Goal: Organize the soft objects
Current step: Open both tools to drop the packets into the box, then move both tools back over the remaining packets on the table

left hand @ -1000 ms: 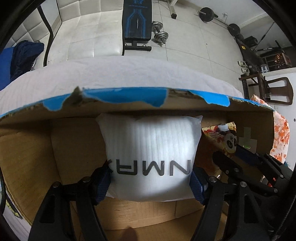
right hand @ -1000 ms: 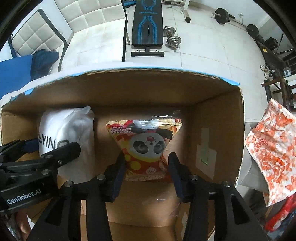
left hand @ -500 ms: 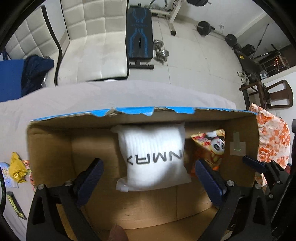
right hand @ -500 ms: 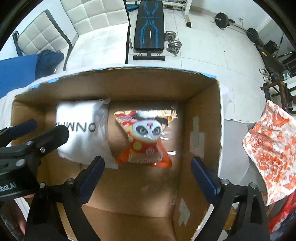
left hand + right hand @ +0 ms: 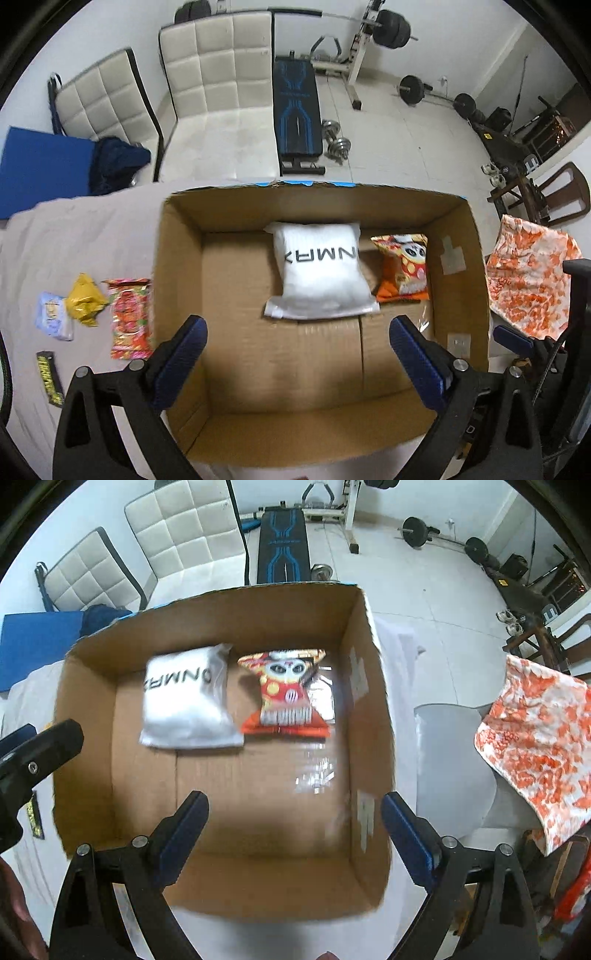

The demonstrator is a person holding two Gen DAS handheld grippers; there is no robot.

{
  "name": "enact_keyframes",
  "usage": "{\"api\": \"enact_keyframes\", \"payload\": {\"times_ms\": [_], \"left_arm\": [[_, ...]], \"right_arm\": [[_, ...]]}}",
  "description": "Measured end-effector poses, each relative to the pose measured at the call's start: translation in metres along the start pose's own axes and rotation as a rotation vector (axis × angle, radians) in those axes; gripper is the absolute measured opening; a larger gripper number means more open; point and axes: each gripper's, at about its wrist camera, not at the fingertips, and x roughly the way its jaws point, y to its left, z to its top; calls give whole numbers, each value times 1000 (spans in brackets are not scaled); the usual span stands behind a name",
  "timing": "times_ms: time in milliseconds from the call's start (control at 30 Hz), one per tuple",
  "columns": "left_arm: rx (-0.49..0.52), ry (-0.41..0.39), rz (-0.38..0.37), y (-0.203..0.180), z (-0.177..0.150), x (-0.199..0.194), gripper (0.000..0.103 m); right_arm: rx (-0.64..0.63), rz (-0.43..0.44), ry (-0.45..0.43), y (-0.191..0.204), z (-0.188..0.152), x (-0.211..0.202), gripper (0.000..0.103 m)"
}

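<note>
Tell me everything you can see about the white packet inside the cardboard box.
The white packet is a puffy, pillow-like pouch of soft white wrapping with black capital letters across it, partly readable. It lies flat on the floor of the cardboard box, near the far wall. Its right edge meets or slightly overlaps the orange panda snack bag. Neither gripper touches it.

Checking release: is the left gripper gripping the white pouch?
No. The left gripper is open above the cardboard box, clear of the white pouch.
</note>
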Motion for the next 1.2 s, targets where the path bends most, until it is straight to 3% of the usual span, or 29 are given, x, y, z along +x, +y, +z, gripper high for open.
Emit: {"api": "enact_keyframes", "payload": {"times_ms": [167, 433, 800, 1000, 1200], "left_arm": [[31, -50, 33, -11, -32, -33, 101], [12, -101, 13, -13, -76, -79, 101], [59, -174, -30, -9, -99, -135, 101], [39, -170, -65, 22, -108, -155, 101], [-59, -176, -51, 102, -119, -177, 101]], "right_arm": [[-7, -10, -79, 0, -35, -41, 96], [1, -21, -170, -3, -74, -107, 96], [31, -8, -217, 13, -100, -161, 96], [44, 54, -223, 49, -104, -180, 96], [-26, 151, -203, 135, -106, -183, 96]]}}
